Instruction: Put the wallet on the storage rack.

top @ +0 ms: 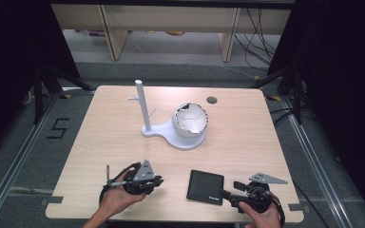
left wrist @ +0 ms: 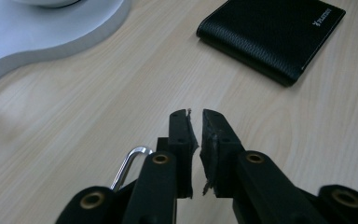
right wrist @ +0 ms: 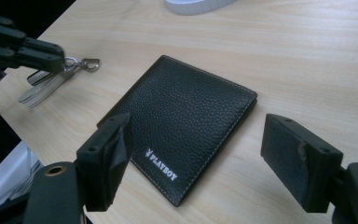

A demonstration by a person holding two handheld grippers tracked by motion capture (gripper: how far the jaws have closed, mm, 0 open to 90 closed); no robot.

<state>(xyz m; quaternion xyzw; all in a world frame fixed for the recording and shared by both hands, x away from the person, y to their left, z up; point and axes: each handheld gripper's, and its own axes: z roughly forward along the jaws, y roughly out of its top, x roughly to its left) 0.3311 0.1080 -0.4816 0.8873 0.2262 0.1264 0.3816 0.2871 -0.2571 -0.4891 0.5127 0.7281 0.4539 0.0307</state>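
Wallet (right wrist: pixel 179 123) flat on table (top: pixel 123 142) near front edge, between right gripper's (right wrist: pixel 196 158) wide-open jaws; left gripper (left wrist: pixel 196 140) nearly closed, metal keys (right wrist: pixel 56 79) at its jaws, grip unclear

Each black tool (right wrist: pixel 205 163) has blocky jaws, brass-coloured pivot rivets, a grey three-cornered top plate (top: pixel 267 178) and a black cable.

table (top: pixel 114 142): light wood | on it: white stand (top: pixel 171 135); black wallet (top: pixel 205 186)
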